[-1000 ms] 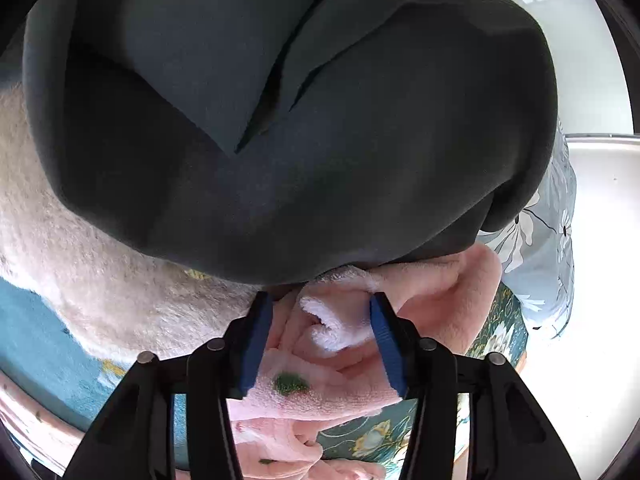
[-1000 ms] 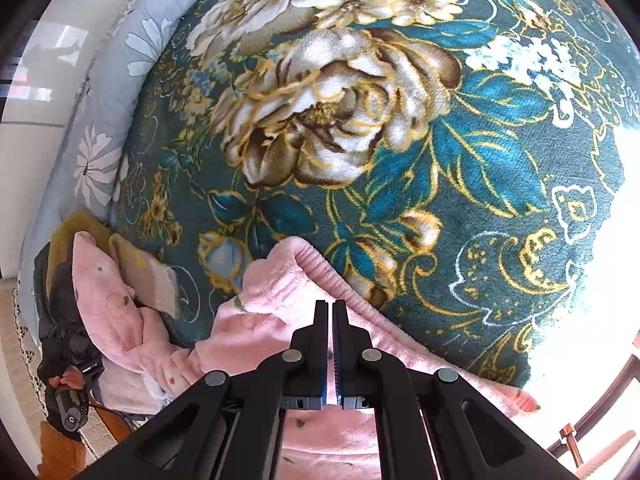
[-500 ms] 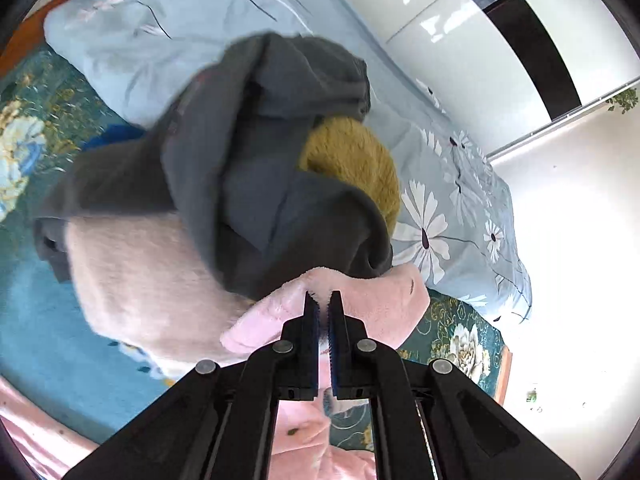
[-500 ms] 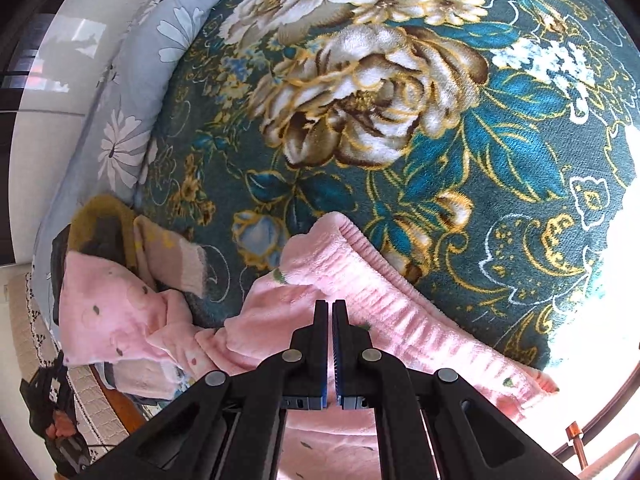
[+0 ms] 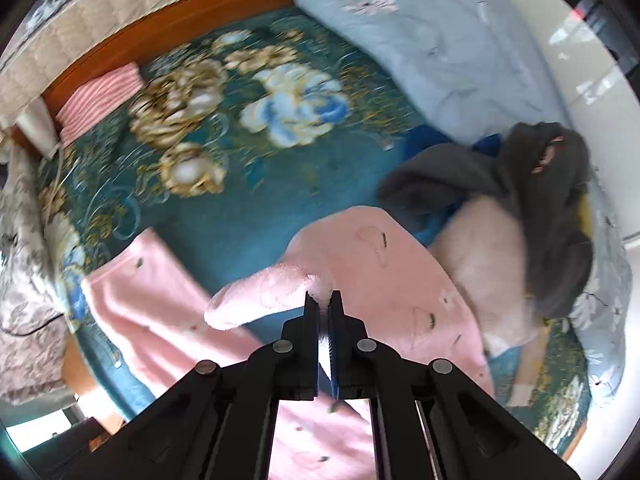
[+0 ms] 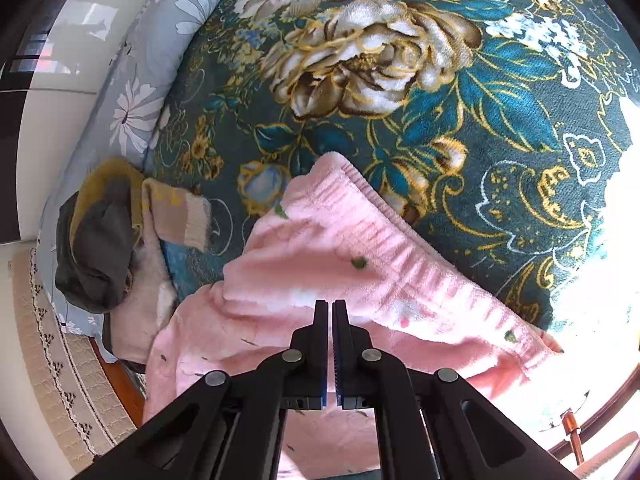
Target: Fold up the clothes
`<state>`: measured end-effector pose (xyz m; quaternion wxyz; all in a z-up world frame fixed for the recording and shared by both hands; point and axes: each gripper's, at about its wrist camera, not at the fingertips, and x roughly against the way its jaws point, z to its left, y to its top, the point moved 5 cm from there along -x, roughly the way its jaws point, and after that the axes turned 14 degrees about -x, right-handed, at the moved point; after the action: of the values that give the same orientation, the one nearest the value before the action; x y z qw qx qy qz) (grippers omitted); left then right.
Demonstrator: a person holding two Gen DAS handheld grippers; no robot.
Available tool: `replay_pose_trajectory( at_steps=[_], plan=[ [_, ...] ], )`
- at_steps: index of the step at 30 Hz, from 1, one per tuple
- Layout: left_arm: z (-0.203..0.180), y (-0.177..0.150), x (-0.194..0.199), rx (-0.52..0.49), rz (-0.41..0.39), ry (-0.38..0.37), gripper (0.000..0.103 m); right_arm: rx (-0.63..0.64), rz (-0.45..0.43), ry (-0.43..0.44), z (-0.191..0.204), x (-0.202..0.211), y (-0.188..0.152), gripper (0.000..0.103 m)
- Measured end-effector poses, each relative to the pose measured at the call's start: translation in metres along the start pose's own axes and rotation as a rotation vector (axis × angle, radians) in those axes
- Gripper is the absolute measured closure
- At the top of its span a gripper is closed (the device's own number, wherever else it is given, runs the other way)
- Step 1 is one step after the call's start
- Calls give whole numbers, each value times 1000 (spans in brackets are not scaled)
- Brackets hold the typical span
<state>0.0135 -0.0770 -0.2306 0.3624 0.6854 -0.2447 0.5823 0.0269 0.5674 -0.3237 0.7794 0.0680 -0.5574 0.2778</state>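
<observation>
A pink fleece garment point(image 5: 360, 264) with small dark specks lies spread on the teal flowered blanket point(image 5: 248, 184). My left gripper point(image 5: 323, 300) is shut on a white-lined edge of it, and a fold hangs lifted just left of the tips. In the right wrist view the same pink garment point(image 6: 344, 256) shows its ribbed waistband toward the flowers. My right gripper point(image 6: 332, 308) is shut with the pink fabric drawn up against its tips.
A pile of a dark grey garment point(image 5: 544, 200) and a beige fleece piece point(image 5: 488, 264) lies right of the pink one. The same pile point(image 6: 96, 256) shows a mustard piece in the right wrist view. A light blue quilt point(image 5: 432, 40), a folded pink striped item point(image 5: 100, 100) and a padded headboard point(image 5: 120, 4) border the bed.
My left gripper went from open around the pink edge to shut on it, then pulled up and away from the grey pile. The right gripper stayed shut while more pink fabric spread out.
</observation>
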Motion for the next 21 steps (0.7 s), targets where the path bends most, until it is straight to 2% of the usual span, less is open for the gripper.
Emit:
replay_pose_trajectory(
  at_steps=[2,5,9,11,12,15,18,21],
  plan=[
    [25,-17,-11,54,33,27,100,13,5,-11,-3,-1,-5,99],
    [40,-37,-14,87,52,24,100,29,9,-25,-6,-2,-14,99],
    [46,-31,-11,106,47,6,99,45,7,-32,-9,2,-30,99],
    [42,-17,-3,113,8,-36,100,57,-6,-36,-10,9,-38,99],
    [37,-6,3,94,-22,-61,100,63,-16,-38,-10,13,-42,99],
    [9,13,31,-60,-124,-149,99,61,-56,-43,-11,28,-52,99],
    [-7,4,40,-209,-170,-189,99,39,-106,-45,-14,44,-64,99],
    [3,-26,-6,-212,-20,-193,99,5,-138,-57,-17,54,-85,99]
  ],
)
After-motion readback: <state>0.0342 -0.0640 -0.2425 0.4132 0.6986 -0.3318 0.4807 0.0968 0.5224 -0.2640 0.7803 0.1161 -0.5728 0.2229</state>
